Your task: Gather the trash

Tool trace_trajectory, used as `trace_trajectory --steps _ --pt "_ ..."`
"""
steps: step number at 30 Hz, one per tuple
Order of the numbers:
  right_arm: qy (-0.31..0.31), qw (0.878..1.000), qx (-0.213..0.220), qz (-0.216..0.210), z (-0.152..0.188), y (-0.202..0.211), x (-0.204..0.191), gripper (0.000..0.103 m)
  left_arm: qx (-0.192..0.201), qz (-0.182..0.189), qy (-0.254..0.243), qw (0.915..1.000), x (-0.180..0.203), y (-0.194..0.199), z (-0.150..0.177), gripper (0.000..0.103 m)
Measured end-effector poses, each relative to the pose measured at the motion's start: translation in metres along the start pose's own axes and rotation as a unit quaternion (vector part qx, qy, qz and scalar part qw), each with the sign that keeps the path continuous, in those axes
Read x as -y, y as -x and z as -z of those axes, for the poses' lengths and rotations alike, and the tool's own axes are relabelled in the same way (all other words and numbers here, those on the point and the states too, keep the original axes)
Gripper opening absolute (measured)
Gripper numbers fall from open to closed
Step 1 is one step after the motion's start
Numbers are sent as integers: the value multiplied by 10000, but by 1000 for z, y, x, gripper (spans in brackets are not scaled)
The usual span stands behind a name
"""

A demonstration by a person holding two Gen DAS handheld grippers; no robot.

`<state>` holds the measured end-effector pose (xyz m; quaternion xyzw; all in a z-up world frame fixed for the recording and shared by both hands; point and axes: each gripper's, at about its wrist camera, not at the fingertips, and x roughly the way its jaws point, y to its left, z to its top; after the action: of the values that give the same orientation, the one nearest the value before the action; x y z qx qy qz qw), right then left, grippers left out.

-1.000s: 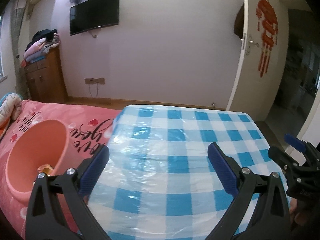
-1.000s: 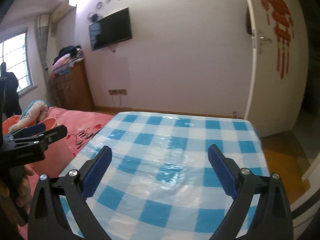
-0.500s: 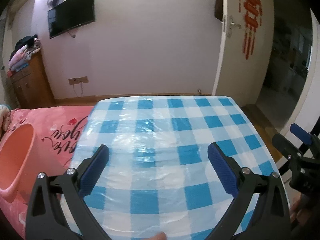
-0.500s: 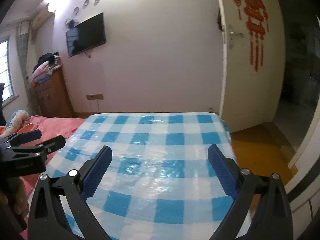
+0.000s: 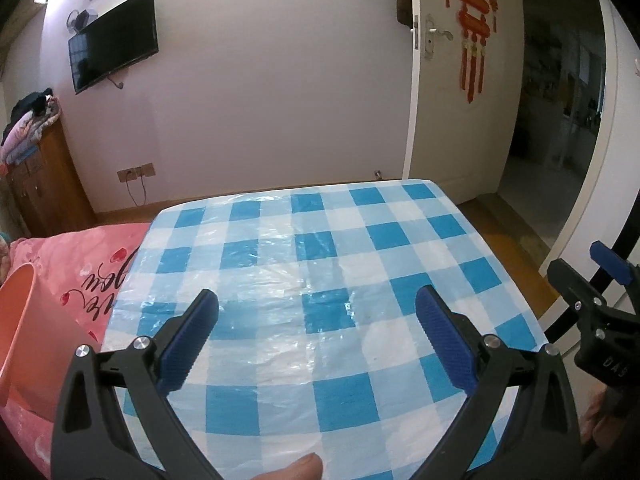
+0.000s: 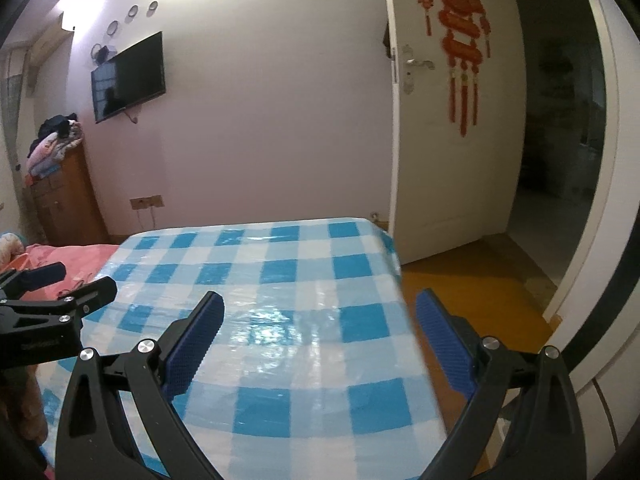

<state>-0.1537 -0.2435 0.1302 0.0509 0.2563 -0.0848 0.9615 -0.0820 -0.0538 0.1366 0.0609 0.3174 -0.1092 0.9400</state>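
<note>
We hold both grippers wide apart and empty above the checked table (image 5: pixel 320 272), left gripper (image 5: pixel 316 340) and right gripper (image 6: pixel 318 340) side by side, ready to grab. No trash shows on the table; the pink bin (image 5: pixel 24 340) sits at its left edge on the pink bedspread (image 5: pixel 80 264). Nothing blocks us.

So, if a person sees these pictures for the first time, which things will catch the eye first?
First is the blue-and-white checked tablecloth under glossy plastic, filling the middle of both views. Next come the open blue-padded left tool and right tool hovering over it. After that, the red hanging ornament on the white door at the upper right, and the orange-pink bin at the left edge on the pink bedding.
</note>
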Motion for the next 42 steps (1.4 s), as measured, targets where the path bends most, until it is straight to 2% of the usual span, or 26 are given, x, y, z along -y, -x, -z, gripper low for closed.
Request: trace_trajectory --steps 8,20,42 --pt "-60 9998 -15 177 7 -1 14 95 -98 -29 -55 9999 15 -7 4 99" --pt "7 9997 -5 259 12 1 15 95 -122 -76 -144 9998 25 -10 9 99" --pt "90 9997 -174 168 17 -7 8 95 -161 -172 -49 9997 17 -19 15 99"
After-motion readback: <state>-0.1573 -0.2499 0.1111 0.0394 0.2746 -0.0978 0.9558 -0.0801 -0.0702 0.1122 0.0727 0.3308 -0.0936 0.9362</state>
